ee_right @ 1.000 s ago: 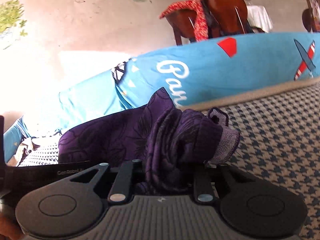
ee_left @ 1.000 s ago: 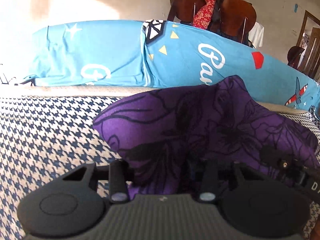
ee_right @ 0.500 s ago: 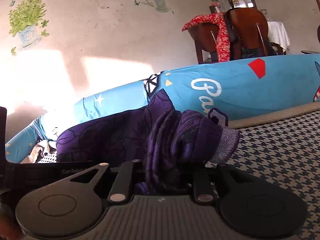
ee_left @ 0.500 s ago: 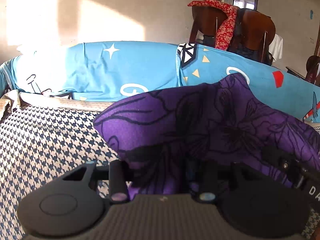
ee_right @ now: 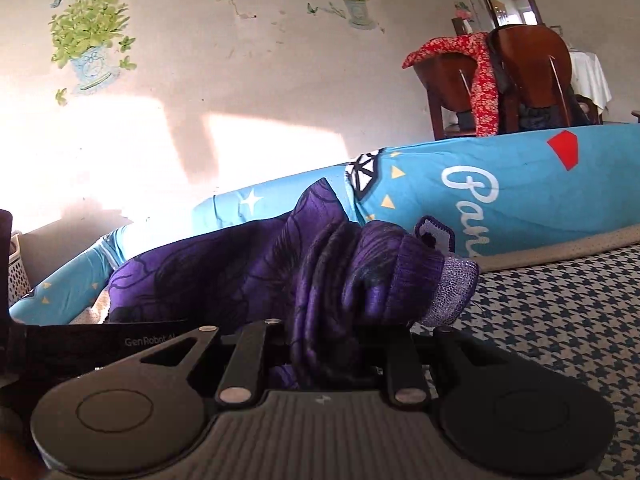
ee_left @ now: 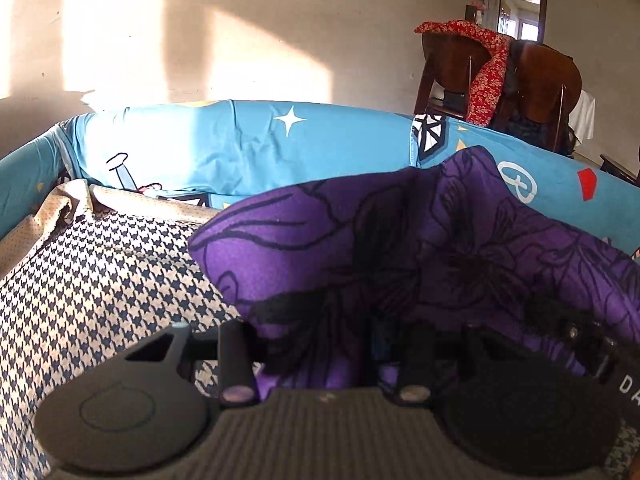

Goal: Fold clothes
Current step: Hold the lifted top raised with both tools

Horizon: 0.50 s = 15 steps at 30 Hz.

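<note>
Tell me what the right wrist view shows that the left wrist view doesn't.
Only the right wrist view shows the plant wall stickers and the garment's bunched ribbed cuff. Only the left wrist view shows the houndstooth cover's lifted corner. Both show the purple floral garment clamped in each gripper, left and right, the blue printed cushion and the red cloth on the chairs.

Plaster wall sunlit in patches, potted-plant decals above. Blue printed bolster along wall foot, edging houndstooth cover. Behind bolster: wooden chairs, red floral cloth draped; doorway beyond.
</note>
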Each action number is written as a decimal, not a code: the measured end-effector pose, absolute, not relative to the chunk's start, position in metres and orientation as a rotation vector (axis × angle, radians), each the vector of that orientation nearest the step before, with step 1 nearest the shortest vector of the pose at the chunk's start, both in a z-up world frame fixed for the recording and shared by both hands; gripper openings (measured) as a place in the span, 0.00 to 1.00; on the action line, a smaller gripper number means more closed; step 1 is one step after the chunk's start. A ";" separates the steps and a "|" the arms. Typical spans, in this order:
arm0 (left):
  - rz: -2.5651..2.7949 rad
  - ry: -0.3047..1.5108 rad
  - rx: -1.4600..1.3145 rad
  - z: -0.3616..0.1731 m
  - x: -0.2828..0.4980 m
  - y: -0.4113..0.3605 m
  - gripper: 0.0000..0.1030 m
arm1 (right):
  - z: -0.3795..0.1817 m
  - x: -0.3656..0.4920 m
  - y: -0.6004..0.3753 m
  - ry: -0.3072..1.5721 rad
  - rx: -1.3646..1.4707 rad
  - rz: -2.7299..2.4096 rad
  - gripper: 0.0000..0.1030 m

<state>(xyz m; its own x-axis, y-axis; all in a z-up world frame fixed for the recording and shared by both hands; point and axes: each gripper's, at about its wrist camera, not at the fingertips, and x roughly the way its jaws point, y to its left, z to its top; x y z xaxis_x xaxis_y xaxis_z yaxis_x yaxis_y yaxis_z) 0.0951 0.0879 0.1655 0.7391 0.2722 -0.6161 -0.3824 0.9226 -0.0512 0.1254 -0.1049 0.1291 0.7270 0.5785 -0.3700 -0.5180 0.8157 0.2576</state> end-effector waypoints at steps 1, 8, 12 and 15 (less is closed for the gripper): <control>0.366 0.645 -0.180 0.166 0.093 0.090 0.38 | 0.130 0.124 -0.103 0.451 0.138 0.612 0.20; 0.397 0.641 -0.184 0.168 0.079 0.107 0.38 | 0.128 0.113 -0.087 0.445 0.153 0.632 0.20; 0.411 0.643 -0.188 0.167 0.077 0.118 0.38 | 0.126 0.109 -0.076 0.447 0.164 0.639 0.20; 0.424 0.642 -0.184 0.166 0.075 0.125 0.38 | 0.125 0.109 -0.068 0.445 0.167 0.645 0.20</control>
